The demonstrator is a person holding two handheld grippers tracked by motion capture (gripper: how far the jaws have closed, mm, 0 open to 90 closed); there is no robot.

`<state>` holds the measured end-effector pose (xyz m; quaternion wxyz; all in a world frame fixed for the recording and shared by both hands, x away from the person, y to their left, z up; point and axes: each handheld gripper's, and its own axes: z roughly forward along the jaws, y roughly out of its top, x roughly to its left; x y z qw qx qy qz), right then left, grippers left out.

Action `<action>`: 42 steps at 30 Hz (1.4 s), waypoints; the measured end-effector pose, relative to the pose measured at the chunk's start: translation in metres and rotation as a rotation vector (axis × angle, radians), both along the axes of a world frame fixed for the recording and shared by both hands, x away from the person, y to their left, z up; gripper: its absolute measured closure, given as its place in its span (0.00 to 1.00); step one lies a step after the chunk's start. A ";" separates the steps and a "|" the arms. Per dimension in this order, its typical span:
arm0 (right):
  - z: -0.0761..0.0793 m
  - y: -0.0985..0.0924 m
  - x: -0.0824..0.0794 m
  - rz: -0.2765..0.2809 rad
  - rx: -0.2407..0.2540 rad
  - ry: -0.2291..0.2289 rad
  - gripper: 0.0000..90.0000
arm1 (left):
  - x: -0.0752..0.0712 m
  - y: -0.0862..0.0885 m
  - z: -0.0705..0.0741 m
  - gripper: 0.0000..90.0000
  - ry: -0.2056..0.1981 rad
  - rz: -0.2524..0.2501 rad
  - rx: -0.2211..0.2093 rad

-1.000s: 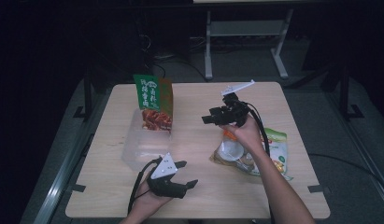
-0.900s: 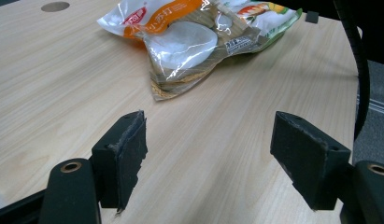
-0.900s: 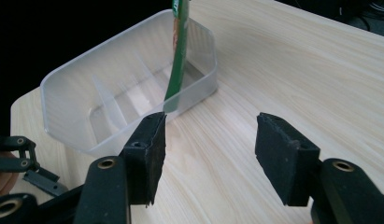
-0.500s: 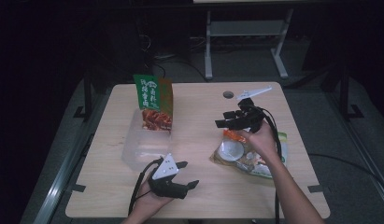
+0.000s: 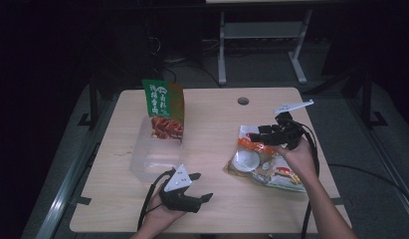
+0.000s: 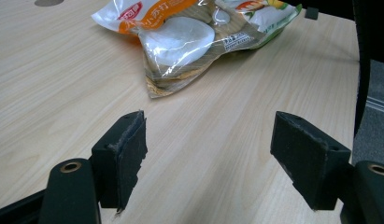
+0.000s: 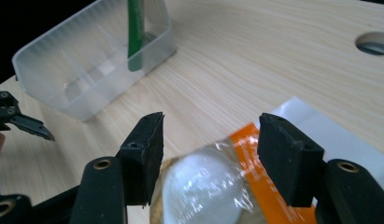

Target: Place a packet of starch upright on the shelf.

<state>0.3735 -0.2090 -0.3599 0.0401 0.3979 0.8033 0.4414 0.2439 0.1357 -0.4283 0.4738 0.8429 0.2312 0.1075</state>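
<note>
1 wooden table, dim room; snack bag, perhaps clear bin.

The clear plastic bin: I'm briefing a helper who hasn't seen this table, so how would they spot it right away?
Start at the wooden table and go to its left half. There sits the clear plastic bin, a see-through rectangular tub, with a tall green snack packet standing in its far end. It is the one rigid, colourless thing here; the crinkly snack bag on the right half lies flat.
</note>
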 end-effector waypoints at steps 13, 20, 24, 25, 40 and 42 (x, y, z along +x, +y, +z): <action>-0.017 -0.031 -0.010 -0.066 -0.017 0.052 0.44 | 0.000 0.000 0.000 0.29 -0.005 -0.001 0.001; -0.024 -0.040 -0.013 -0.080 -0.029 0.069 0.44 | 0.000 -0.001 0.000 0.29 -0.001 0.000 -0.001; -0.028 -0.045 -0.015 -0.090 -0.034 0.072 0.44 | 0.000 -0.001 0.000 0.29 -0.001 -0.001 0.003; -0.029 -0.047 -0.015 -0.090 -0.036 0.070 0.44 | 0.000 -0.001 0.000 0.29 -0.001 -0.001 0.003; -0.043 -0.062 -0.018 -0.120 -0.044 0.090 0.43 | 0.000 -0.002 -0.001 0.29 -0.003 -0.003 0.000; -0.044 -0.063 -0.017 -0.123 -0.049 0.102 0.43 | 0.000 -0.002 -0.001 0.29 -0.004 -0.003 0.002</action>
